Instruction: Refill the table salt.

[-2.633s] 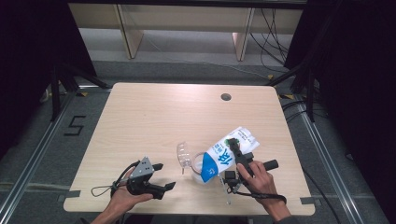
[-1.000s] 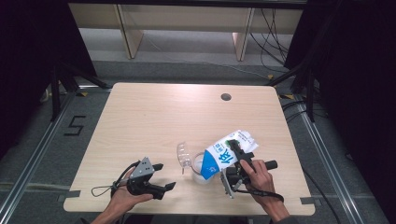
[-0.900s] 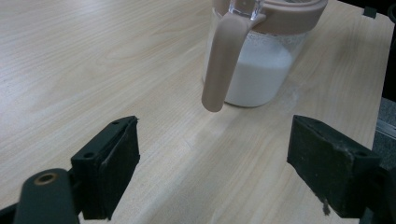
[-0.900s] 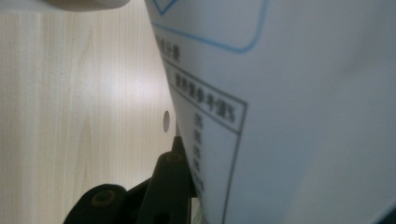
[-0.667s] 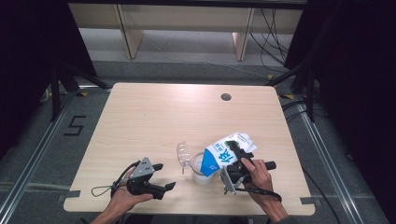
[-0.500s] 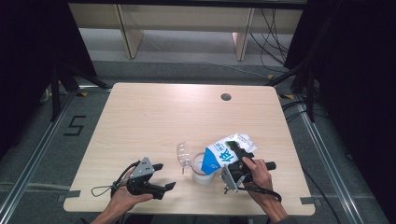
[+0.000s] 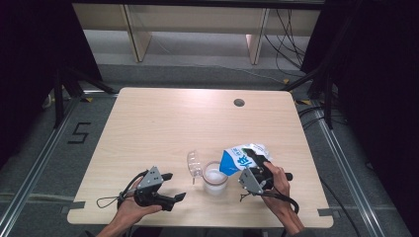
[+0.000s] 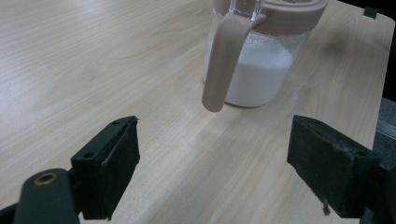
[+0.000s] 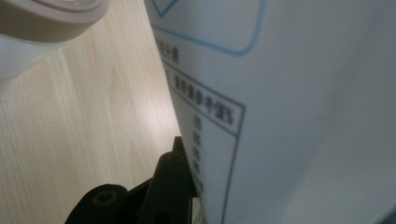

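A clear pitcher [image 7: 215, 177] with a pink rim and handle [image 8: 223, 56] stands near the table's front edge, part full of white milk [image 8: 261, 74]; its clear lid [image 7: 193, 164] is flipped open to the left. A blue and white milk carton [image 7: 242, 157] is tilted over the pitcher's mouth, and my right gripper [image 7: 258, 167] is shut on it. The carton's white printed side [image 9: 289, 107] presses against the one jaw visible in the right gripper view. My left gripper [image 7: 173, 186] rests open on the table, left of the pitcher, with nothing between its pads [image 8: 116, 163].
The light wooden table [image 7: 163, 123] has a round cable hole [image 7: 239, 102] at its far right. Black cables trail from both grippers. Shelving legs and floor cables lie beyond the table's far edge.
My right gripper has carried the carton leftward and tipped it further, until its spout is over the pitcher. The left gripper has stayed put.
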Available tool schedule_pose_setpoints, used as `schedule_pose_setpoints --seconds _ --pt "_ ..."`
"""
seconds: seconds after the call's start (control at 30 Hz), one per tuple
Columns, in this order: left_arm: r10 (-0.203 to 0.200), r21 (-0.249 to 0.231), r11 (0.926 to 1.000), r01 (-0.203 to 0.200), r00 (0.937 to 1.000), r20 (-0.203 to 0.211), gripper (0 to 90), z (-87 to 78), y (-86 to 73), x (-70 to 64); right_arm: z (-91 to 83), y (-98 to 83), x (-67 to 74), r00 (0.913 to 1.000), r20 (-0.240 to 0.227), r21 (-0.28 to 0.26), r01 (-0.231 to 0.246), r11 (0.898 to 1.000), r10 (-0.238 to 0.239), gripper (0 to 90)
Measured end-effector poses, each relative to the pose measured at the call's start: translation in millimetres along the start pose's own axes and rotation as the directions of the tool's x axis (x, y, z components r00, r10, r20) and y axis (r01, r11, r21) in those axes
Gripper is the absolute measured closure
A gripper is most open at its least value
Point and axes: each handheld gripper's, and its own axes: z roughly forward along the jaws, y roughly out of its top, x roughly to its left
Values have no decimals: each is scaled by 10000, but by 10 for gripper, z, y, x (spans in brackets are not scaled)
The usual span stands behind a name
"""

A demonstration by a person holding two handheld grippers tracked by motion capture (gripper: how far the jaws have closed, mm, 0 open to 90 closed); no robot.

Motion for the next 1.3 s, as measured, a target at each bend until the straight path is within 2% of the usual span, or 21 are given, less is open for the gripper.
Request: schedule_pose_setpoints --seconds 0.1,0.17,0.33,0.4,0.43,0.5,0.53,0.67,0.7,0.8,0.87,0.93,0.97,1.0,1.03,1.07,1.1,1.13,1.17,1.23,1.3 --pt "10 5 10000 -10 10000 4 162 -1 0 0 14 -34 -26 9992 -157 -42 -364 9993 363 789" --pt "17 7 10000 -17 10000 0 162 -1 0 0 13 -55 -40 9968 -324 6 -732 9973 732 789" --pt "25 5 10000 -25 10000 -2 162 -1 0 -1 44 -129 -91 9906 -484 -144 -1284 9916 1276 791" --pt "16 2 10000 -16 10000 -5 162 -1 0 -1 57 -156 -104 9845 -694 -106 -1624 9867 1613 792" --pt "9 5 10000 -9 10000 -5 162 -1 0 -1 55 -169 -112 9812 -638 -61 -1830 9831 1823 792" --pt "8 4 10000 -8 10000 -4 162 -2 0 -1 65 -204 -133 9700 -931 -40 -2261 9741 2247 792" --pt "15 3 10000 -15 10000 -8 162 -1 0 -1 66 -224 -143 9663 -834 -27 -2444 9697 2433 793" --pt "26 4 10000 -26 10000 -6 162 0 0 -2 84 -307 -171 9388 -1081 11 -3288 9444 3270 797" --pt "-272 -5 9996 271 9996 -12 162 4 -6 -17 88 -323 -179 9352 -1060 4 -3397 9405 3378 798" --pt "-254 0 9997 254 9997 -6 162 4 -6 -17 99 -377 -198 9165 -1175 28 -3847 9230 3824 799" --pt "-261 -2 9997 261 9997 -4 162 4 -6 -18 107 -409 -206 8959 -1234 38 -4295 9030 4267 801" --pt "-142 10 9999 142 9999 -22 162 1 -3 -10 117 -441 -218 8868 -1260 55 -4476 8942 4447 802" --pt "27 -3 10000 -27 10000 -12 162 1 0 -2 120 -457 -218 8732 -1320 87 -4722 8814 4691 802" --pt "-223 -8 9998 223 9998 -13 162 4 -5 -15 130 -482 -231 8722 -1336 64 -4741 8805 4706 803" --pt "-260 3 9997 260 9997 -4 162 4 -6 -17 139 -503 -238 8642 -1321 18 -4896 8719 4855 803" --pt "-192 11 9998 192 9998 -17 162 3 -4 -15 138 -521 -238 8485 -1369 86 -5149 8572 5111 803" --pt "56 0 10000 -56 10000 -5 162 2 0 -3 148 -543 -243 8378 -1412 18 -5325 8464 5274 804" --pt "40 2 10000 -40 10000 -11 162 2 0 -3 151 -561 -242 8243 -1529 87 -5505 8348 5452 804" --pt "-272 -7 9996 272 9996 -18 162 6 -6 -18 166 -582 -248 8260 -1515 16 -5491 8357 5430 804" --pt "-236 -8 9997 236 9997 -15 162 6 -6 -15 173 -622 -251 8000 -1575 24 -5860 8103 5790 805" --pt "-284 -1 9996 284 9996 -9 161 7 -7 -17 183 -656 -257 7778 -1718 31 -6132 7899 6045 805"
